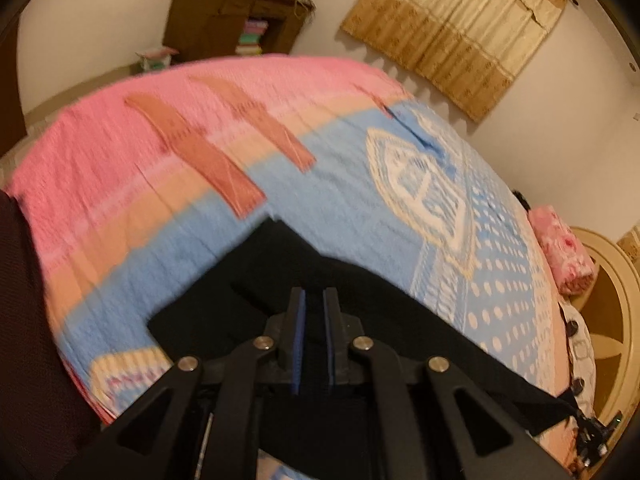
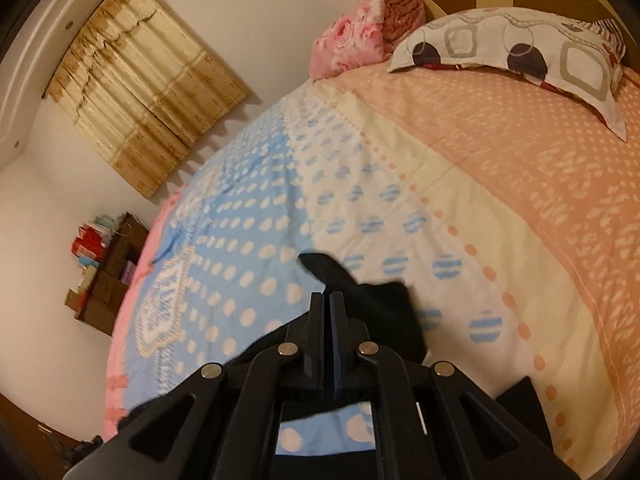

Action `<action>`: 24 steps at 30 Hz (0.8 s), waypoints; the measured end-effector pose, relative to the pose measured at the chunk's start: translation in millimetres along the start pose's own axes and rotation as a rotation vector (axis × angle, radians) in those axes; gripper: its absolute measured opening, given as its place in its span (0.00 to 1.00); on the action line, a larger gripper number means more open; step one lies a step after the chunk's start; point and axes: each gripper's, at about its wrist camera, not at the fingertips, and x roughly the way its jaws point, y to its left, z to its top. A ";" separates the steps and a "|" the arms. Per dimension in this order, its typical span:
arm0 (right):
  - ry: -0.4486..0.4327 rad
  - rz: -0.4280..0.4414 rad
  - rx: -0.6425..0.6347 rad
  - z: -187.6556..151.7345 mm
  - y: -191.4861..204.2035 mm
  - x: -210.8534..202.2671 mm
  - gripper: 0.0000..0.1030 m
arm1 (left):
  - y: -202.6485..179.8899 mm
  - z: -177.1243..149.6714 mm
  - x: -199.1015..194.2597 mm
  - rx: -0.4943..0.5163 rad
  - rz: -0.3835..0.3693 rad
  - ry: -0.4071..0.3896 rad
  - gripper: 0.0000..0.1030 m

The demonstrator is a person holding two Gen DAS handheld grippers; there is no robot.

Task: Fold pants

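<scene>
The black fabric pants lie spread across the near edge of a bed covered in a pink, peach and blue patterned blanket, and each tool sits at one end of them. The left gripper has its blue-lined fingers drawn close with a narrow gap, over dark cloth; motion blur and black on black make it hard to say whether any fabric lies between them, so I cannot tell its grip. The right gripper has its fingers pressed together, and a peak of the pants rises just past the tips, so it appears clamped on a corner of the garment.

The step in hand looks like carrying held corners over to make a fold. To do it well, both ends should rise evenly, keeping the span between them taut enough that the cloth does not sag or twist, then be laid down edge on edge before letting go. If the left tool has no true hold, it needs a firm bite first.

Farther off sit a rolled pink floral quilt and a white pillow printed with grey squares and dark circles at the headboard, well apart from the work. Beyond the bed are a beige patterned curtain and a dark wooden shelf unit.
</scene>
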 end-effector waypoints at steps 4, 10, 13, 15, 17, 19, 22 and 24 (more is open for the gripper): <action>-0.027 0.019 0.029 -16.7 -12.0 -4.0 0.02 | -3.5 -14.2 27.4 -0.038 -0.028 0.070 0.22; -0.027 -0.007 0.033 -27.4 -25.7 -4.3 0.02 | -2.7 -32.3 74.3 -0.189 -0.109 0.195 0.24; -0.018 -0.014 0.043 -29.8 -30.7 0.0 0.02 | -9.6 -40.9 79.1 -0.199 -0.096 0.200 0.28; -0.013 -0.018 0.047 -30.4 -32.1 4.3 0.02 | -5.4 -44.7 82.8 -0.260 -0.096 0.185 0.35; -0.005 -0.021 0.046 -31.0 -32.7 8.7 0.02 | -0.9 -44.9 83.4 -0.318 -0.121 0.166 0.40; 0.000 -0.026 0.045 -31.5 -33.5 12.4 0.02 | -4.4 -45.9 82.2 -0.343 -0.111 0.157 0.45; 0.001 -0.026 0.053 -31.4 -36.4 15.9 0.02 | -18.4 -47.3 79.9 -0.316 -0.055 0.154 0.57; -0.003 -0.024 0.061 -31.5 -38.6 16.6 0.02 | -27.0 -46.0 84.0 -0.321 -0.049 0.134 0.67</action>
